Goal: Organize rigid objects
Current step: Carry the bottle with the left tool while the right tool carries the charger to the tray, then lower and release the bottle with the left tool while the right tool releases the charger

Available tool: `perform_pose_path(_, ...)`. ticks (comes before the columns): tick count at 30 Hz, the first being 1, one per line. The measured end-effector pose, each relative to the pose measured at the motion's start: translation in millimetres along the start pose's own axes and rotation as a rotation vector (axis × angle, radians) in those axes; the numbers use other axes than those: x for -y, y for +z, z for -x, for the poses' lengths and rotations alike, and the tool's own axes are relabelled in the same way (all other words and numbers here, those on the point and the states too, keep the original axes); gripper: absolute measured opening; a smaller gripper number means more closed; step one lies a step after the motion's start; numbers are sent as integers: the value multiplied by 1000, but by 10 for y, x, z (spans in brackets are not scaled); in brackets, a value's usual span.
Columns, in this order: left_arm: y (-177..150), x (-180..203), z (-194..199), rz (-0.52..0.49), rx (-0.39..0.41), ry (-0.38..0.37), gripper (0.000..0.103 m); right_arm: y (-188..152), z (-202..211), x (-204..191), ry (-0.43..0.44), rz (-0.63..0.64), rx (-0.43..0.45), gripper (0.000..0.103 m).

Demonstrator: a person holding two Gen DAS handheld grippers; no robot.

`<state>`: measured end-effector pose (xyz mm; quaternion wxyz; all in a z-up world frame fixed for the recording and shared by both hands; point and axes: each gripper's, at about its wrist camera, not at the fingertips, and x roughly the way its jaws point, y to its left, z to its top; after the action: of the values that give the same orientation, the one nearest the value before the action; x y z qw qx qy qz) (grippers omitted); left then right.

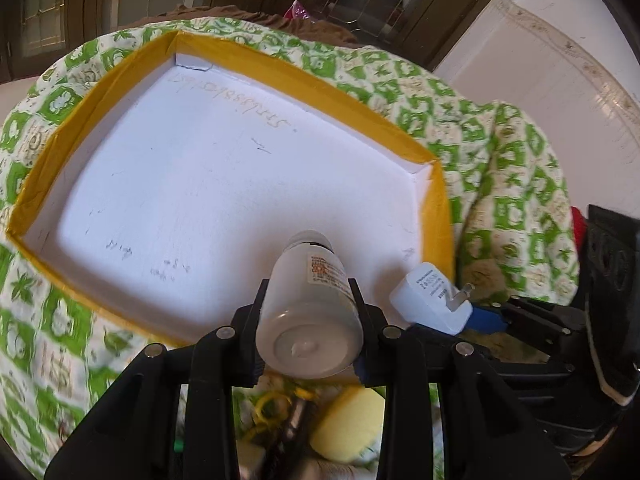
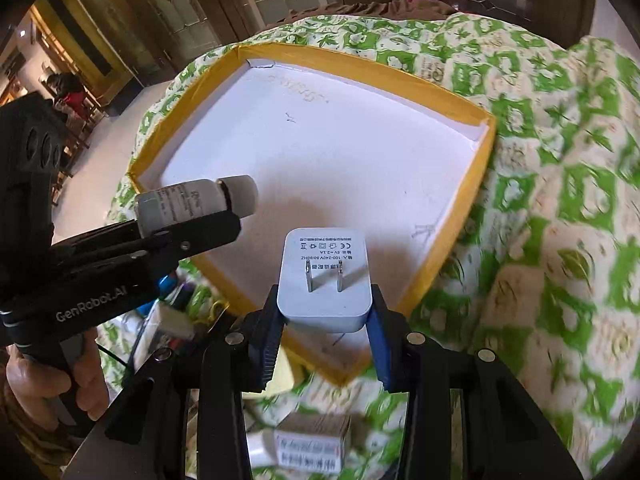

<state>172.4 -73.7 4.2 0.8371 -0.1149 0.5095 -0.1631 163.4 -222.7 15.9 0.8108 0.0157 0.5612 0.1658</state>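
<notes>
My left gripper (image 1: pixel 310 300) is shut on a white pill bottle (image 1: pixel 308 308), cap pointing away, over the near edge of the yellow-rimmed box (image 1: pixel 36 184) with a white floor. The same bottle (image 2: pixel 192 200) shows at left in the right wrist view, in the left gripper (image 2: pixel 188 220). My right gripper (image 2: pixel 324 320) is shut on a white plug-in charger (image 2: pixel 324 280), its two prongs facing up, above the box's near corner (image 2: pixel 452 248). The charger (image 1: pixel 430 298) also appears beside the bottle in the left wrist view.
The box lies on a green and white patterned cloth (image 2: pixel 560 200). Below the grippers lie a yellow block (image 1: pixel 348 428), a small printed carton (image 2: pixel 312 444) and other loose items. A person's hand (image 2: pixel 48 380) holds the left gripper's handle. Dark wooden cabinets stand behind.
</notes>
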Motion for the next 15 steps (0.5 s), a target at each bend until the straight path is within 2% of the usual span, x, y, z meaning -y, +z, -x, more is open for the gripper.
perform_pose_path(4, 46, -59, -144, -19, 11, 44, 30, 95, -155, 3, -21, 33, 0, 35)
perform_pose_path(11, 26, -54, -238, -69, 26, 67, 31, 137, -413, 37, -61, 55, -31, 35)
perform_pose_path(12, 17, -44, -238, -77, 24, 68, 35, 132, -422, 48, -61, 50, -27, 35)
perform_pose_path(15, 6, 6, -211, -92, 22, 51, 56, 147, -419, 61, -50, 23, -11, 36)
